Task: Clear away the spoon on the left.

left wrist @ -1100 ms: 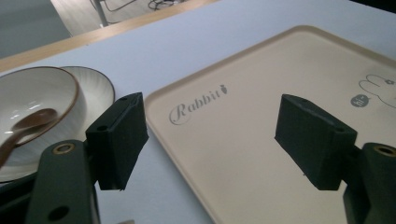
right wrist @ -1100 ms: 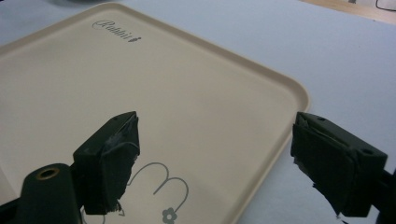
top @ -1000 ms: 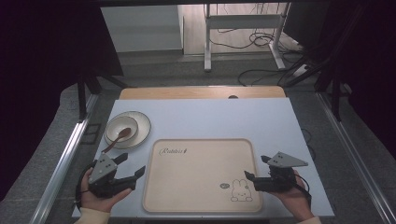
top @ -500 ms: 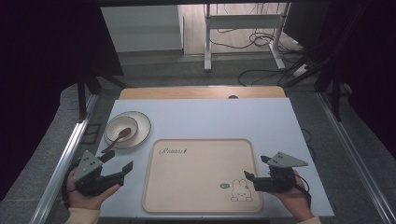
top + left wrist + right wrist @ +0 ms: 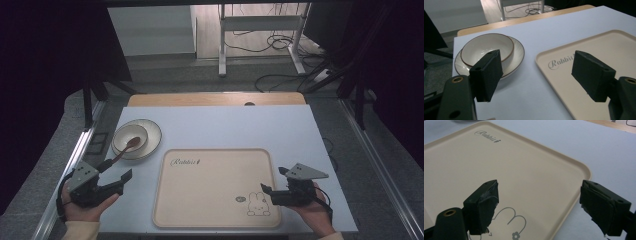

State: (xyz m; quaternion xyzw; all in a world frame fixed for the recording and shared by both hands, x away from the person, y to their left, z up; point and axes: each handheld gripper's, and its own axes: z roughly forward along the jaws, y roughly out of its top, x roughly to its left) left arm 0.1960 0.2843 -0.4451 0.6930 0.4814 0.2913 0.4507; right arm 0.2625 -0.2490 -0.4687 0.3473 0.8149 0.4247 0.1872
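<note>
At the lower centre of the high view lay the beige tray [image 5: 215,187], flat on the pale table [image 5: 225,127], rectangular with rounded corners and a low raised rim, smooth and matte, printed with script lettering at its upper left and a rabbit outline [image 5: 258,206] at its lower right. Behind the table a wooden strip [image 5: 215,99] ran along its far edge, with grey floor, a white stand and loose cables in the upper part of the frame.

Left of the tray, in the middle left of the frame, stood a cream bowl [image 5: 130,137] with a brown rim on a matching round plate [image 5: 152,131], both glossy; a brown spoon [image 5: 122,150] rested in the bowl, its handle pointing toward the lower left.

The left gripper [image 5: 114,176], at the lower left, was held with its jaws spread wide and empty, near the spoon handle but apart from it. The right gripper [image 5: 272,186], at the lower right, also had its jaws spread wide, over the tray's right edge just beside the rabbit, gripping nothing.
</note>
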